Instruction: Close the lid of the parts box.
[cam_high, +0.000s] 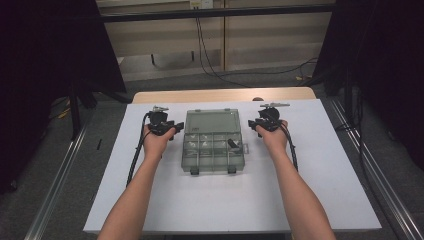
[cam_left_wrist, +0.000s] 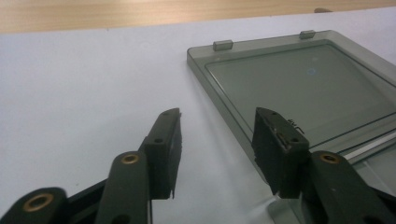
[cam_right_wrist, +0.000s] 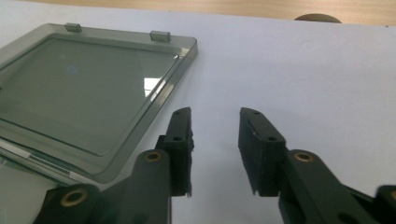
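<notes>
A clear grey compartment box (cam_high: 212, 152) lies open in the middle of the white board, its lid (cam_high: 211, 121) flat on the far side. A small dark item (cam_high: 232, 143) sits in one right-hand compartment. My left gripper (cam_high: 161, 121) is held just left of the box. In the left gripper view its jaws (cam_left_wrist: 217, 114) stand apart over the board, the right one above the lid's (cam_left_wrist: 299, 88) near edge, gripping nothing. My right gripper (cam_high: 270, 119) is just right of the box. Its jaws (cam_right_wrist: 215, 112) are apart over bare board, with the lid (cam_right_wrist: 84, 93) to their left.
The white board (cam_high: 300, 190) covers a wooden table whose far strip (cam_high: 220, 95) shows behind it. A small dark round spot (cam_high: 258, 99) sits on that strip. Two latches (cam_high: 194, 171) stick out from the box's near edge. Cables trail from both grippers along the forearms.
</notes>
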